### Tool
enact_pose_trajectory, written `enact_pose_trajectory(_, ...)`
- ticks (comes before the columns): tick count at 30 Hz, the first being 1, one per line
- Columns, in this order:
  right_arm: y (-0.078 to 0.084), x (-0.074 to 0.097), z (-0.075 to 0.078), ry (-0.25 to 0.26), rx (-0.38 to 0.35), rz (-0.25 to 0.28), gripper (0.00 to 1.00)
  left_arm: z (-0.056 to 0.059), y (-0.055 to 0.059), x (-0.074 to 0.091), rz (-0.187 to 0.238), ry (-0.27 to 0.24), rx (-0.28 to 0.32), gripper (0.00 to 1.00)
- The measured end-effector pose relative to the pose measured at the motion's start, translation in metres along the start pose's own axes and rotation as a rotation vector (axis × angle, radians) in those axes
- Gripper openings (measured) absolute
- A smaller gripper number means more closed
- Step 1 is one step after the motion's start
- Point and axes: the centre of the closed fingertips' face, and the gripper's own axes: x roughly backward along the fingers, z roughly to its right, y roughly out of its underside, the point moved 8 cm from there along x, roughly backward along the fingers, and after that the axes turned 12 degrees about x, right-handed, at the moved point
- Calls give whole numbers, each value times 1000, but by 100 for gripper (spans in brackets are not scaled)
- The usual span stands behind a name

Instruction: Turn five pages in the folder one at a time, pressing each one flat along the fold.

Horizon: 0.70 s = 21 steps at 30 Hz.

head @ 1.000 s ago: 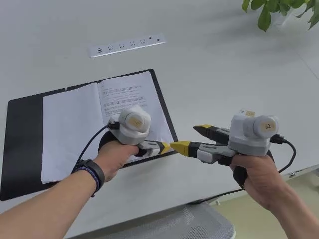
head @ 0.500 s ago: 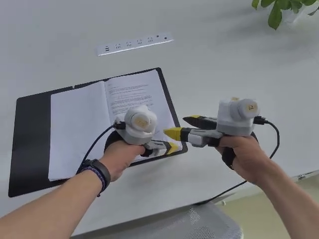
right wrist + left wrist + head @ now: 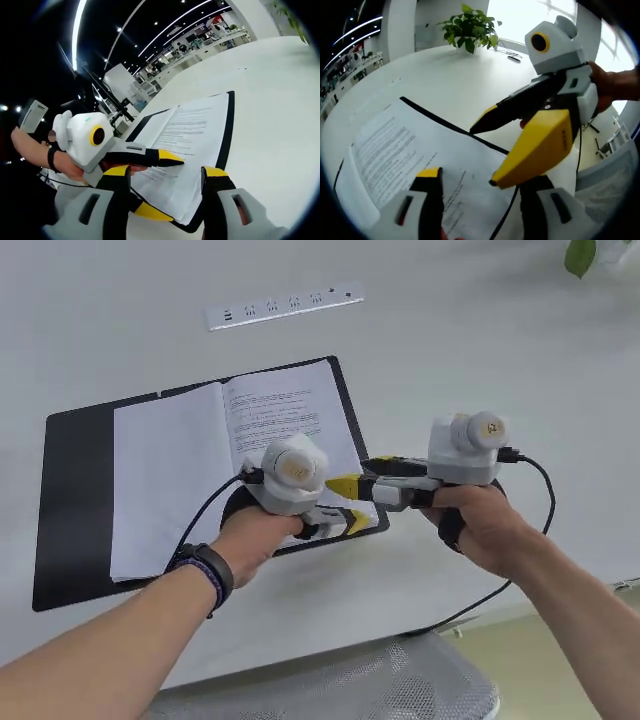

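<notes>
A black folder [image 3: 75, 510] lies open on the white table, with a blank left page [image 3: 170, 480] and a printed right page [image 3: 285, 415]. My left gripper [image 3: 345, 522] is open over the near right corner of the printed page [image 3: 390, 140]. My right gripper [image 3: 352, 473] reaches in from the right, open, with its yellow and black jaws above the page's right edge, just over the left gripper. From the right gripper view the open right gripper [image 3: 165, 172] frames the printed page [image 3: 195, 130] and the left gripper's yellow fingertips [image 3: 170, 157]. Nothing sits between either pair of jaws.
A white power strip [image 3: 285, 305] lies on the table behind the folder. A potted plant [image 3: 470, 27] stands at the far right corner, one leaf [image 3: 580, 255] showing from above. A mesh chair seat [image 3: 330, 685] sits below the table's near edge.
My right gripper has moved left from beside the folder's corner to over the right page's edge, close above the left gripper. The left gripper stays at that corner. The head camera shifted.
</notes>
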Motion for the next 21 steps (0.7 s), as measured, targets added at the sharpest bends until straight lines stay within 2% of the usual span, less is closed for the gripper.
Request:
enact_pose_trajectory(17,2,0,-2,-18,-21,-7,55,1,-1,-1,1,6,0,63)
enact_pose_trajectory(21,0,2,0,-28,-30,-7,51,1,-1,-1,-2,11,-3,63)
